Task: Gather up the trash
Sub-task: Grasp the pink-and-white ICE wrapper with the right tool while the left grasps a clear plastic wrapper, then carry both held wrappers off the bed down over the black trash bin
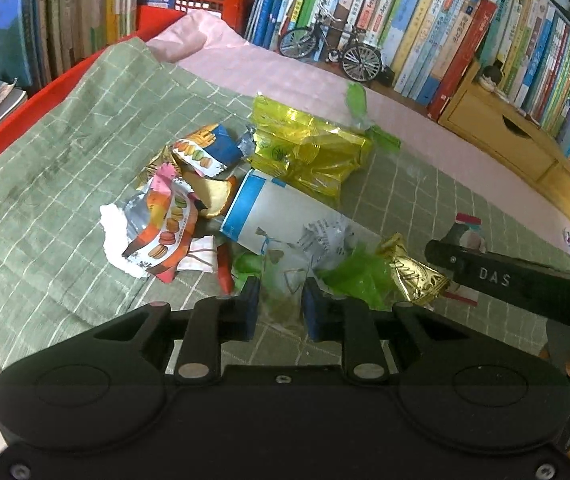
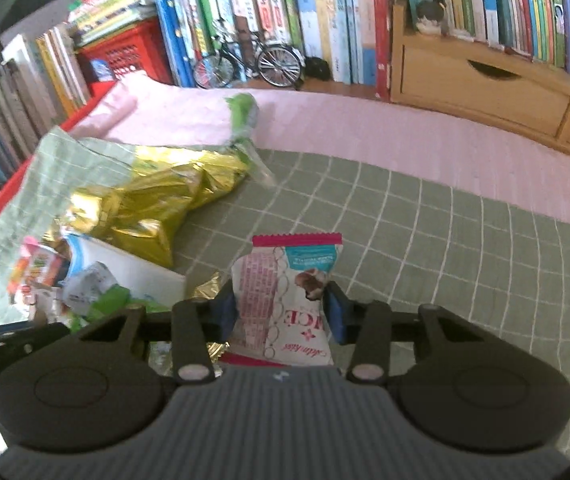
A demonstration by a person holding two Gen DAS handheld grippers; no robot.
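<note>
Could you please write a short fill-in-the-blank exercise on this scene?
1. The right gripper grips a white snack wrapper with a ____ serrated top edge.
2. The left gripper grips a ____ plastic wrapper.
3. The model bicycle stands before a row of ____.

Missing words: pink; clear; books

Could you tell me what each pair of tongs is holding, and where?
Left tongs: clear wrapper, by its near end. Right tongs: white snack packet, across its middle.
</note>
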